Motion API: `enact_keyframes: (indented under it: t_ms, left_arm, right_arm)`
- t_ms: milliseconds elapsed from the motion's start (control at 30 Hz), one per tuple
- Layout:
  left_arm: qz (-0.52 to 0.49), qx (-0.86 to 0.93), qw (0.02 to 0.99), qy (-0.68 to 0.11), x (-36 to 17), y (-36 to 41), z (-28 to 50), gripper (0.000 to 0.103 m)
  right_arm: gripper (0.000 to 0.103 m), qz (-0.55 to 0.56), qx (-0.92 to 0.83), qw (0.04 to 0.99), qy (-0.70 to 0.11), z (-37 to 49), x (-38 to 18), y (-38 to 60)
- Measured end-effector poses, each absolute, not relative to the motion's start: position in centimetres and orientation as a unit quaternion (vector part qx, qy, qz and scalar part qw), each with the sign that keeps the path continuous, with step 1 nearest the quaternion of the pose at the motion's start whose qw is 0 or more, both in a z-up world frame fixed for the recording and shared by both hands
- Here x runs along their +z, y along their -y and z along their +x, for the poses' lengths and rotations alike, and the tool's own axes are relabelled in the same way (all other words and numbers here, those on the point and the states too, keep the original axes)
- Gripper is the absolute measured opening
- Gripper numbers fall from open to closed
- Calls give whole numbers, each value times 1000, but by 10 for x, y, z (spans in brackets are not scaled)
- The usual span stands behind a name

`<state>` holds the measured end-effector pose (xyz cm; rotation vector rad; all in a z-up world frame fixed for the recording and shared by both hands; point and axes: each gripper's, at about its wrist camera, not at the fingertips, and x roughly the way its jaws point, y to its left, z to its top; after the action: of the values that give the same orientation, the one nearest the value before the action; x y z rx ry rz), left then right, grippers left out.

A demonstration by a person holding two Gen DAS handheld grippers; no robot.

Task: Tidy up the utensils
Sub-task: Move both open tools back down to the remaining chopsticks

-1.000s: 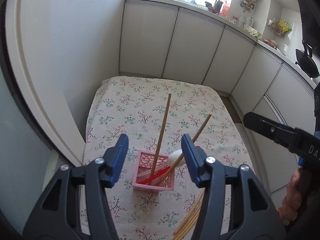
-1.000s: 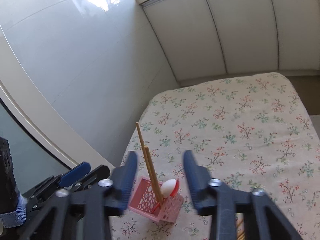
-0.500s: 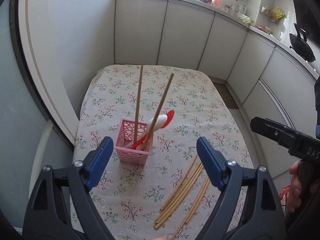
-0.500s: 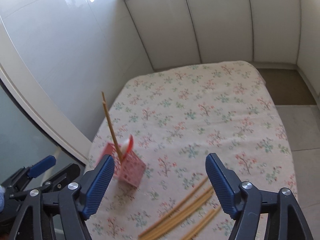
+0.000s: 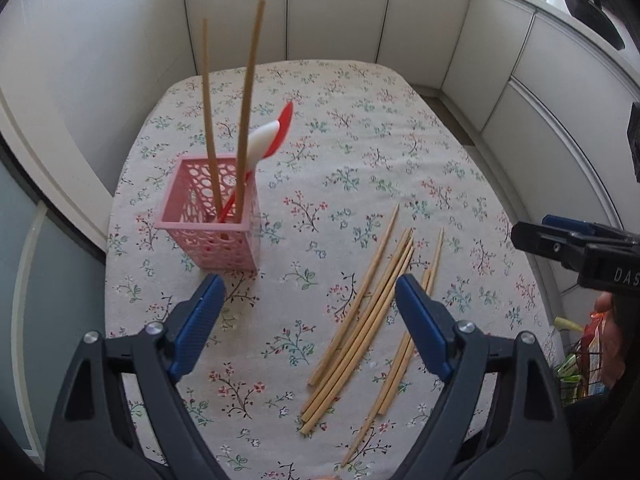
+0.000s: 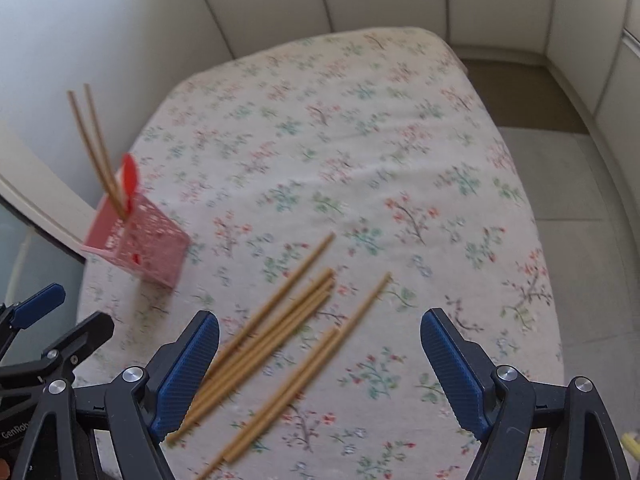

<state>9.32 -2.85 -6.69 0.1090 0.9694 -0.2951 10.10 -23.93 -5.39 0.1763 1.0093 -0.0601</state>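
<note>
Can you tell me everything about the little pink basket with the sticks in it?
The pink basket is a small square holder that looks like plastic, with walls full of round and oval holes. It stands upright near the left edge of the flowery tablecloth. Two wooden chopsticks stand in it, leaning, with a red and white spoon poking out beside them. Neither gripper touches it; the loose chopsticks lie apart, to its right.

Both wrist views angled steeply down, near the table (image 5: 460, 184), sharing loose chopsticks (image 6: 280, 336)
</note>
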Motion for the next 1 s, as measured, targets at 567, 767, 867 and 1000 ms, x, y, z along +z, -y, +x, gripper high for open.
enact_keyframes:
  t_ms: [567, 767, 867, 1000]
  left_arm:
    - [51, -192, 816, -543, -134, 122, 164, 43]
    - [43, -186, 812, -552, -153, 143, 190, 34]
    - [44, -181, 811, -555, -161, 149, 199, 30]
    - [56, -171, 813, -553, -171, 156, 206, 26]
  right_arm:
    - [87, 108, -93, 823, -550, 127, -95, 292]
    - [87, 137, -103, 805, -568, 134, -111, 310]
    - [87, 147, -105, 802, -569, 137, -114, 316]
    - [87, 153, -107, 796, -575, 141, -120, 321]
